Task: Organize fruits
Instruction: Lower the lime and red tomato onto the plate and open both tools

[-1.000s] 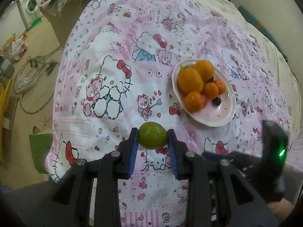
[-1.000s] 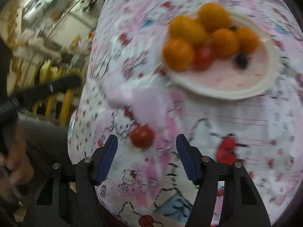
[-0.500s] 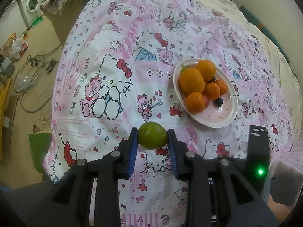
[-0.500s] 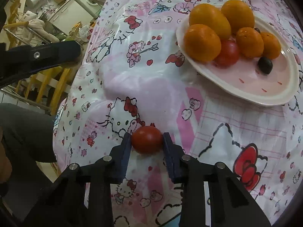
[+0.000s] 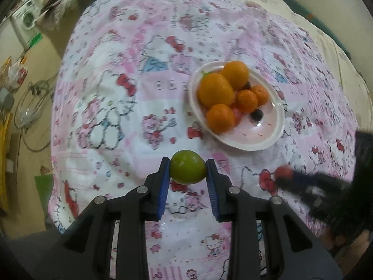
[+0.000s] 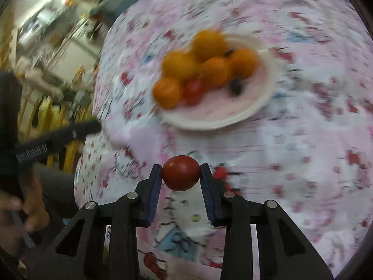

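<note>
My left gripper (image 5: 187,171) is shut on a green round fruit (image 5: 187,169), held above the pink cartoon tablecloth (image 5: 130,88). A white plate (image 5: 263,129) ahead and to the right carries several oranges (image 5: 215,91), a small red fruit and a dark berry (image 5: 256,114). My right gripper (image 6: 181,175) is shut on a red tomato (image 6: 181,171), raised off the cloth, short of the plate (image 6: 209,123) and its oranges (image 6: 179,65). In the left wrist view the right gripper (image 5: 283,175) shows as a dark blur at the right.
The table's left edge drops to a floor with cables (image 5: 32,107) and a washing machine (image 5: 28,18). A yellow chair frame (image 6: 53,116) stands beyond the table edge. A person's hand (image 6: 25,210) holds the left gripper's handle at the lower left.
My right gripper closed on the red tomato and lifted it off the cloth, swinging toward the plate. The left gripper shifted a little, still gripping the green fruit.
</note>
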